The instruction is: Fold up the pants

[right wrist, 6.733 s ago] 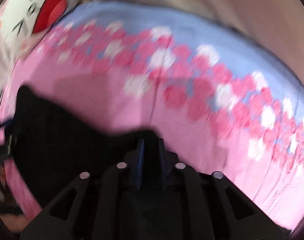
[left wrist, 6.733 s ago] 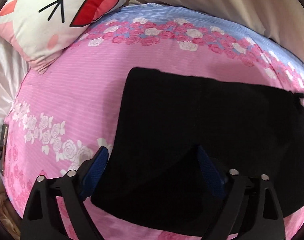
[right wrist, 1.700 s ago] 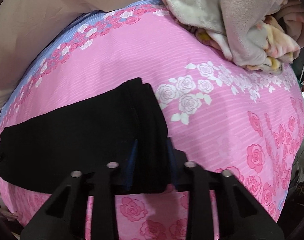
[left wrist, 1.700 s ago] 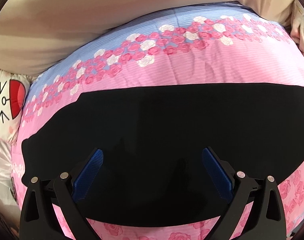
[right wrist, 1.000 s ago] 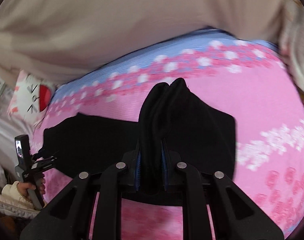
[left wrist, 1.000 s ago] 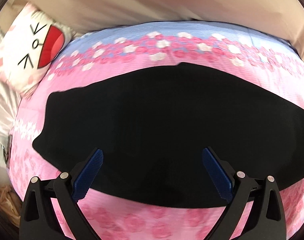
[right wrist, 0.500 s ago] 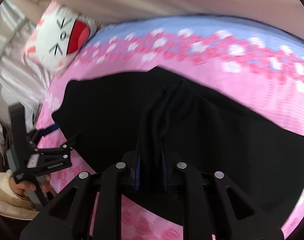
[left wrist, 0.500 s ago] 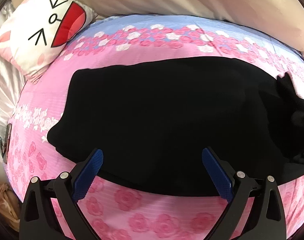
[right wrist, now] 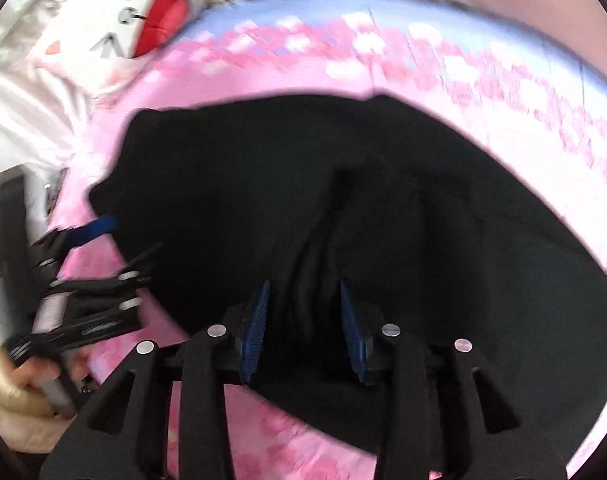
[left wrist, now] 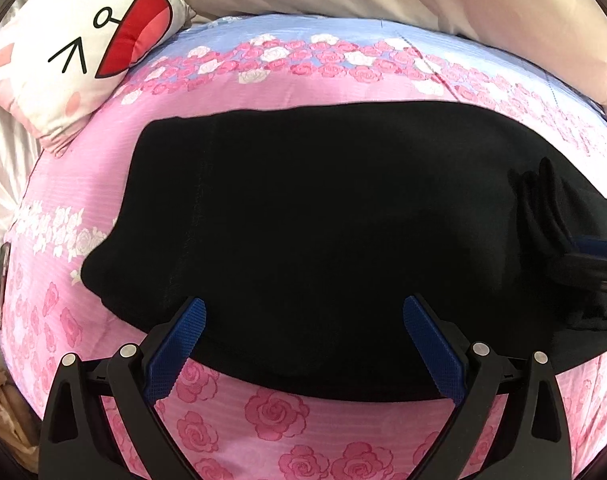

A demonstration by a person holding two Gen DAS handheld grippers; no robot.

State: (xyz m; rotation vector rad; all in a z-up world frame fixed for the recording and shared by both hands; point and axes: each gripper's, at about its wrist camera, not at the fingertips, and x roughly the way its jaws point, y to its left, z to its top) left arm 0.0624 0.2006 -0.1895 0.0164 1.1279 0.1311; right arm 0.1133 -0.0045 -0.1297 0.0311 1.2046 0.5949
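Right gripper (right wrist: pixel 303 328) has carried the leg end across — jaws now opening, fabric between them. Black pants (left wrist: pixel 323 220) lie doubled on the bed (left wrist: pixel 271 412); left gripper (left wrist: pixel 303 348) hovers, jaws wide apart, empty.

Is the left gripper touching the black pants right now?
Apart. The left wrist view shows the left gripper wide open, its blue pads clear above the black pants, nothing pinched.
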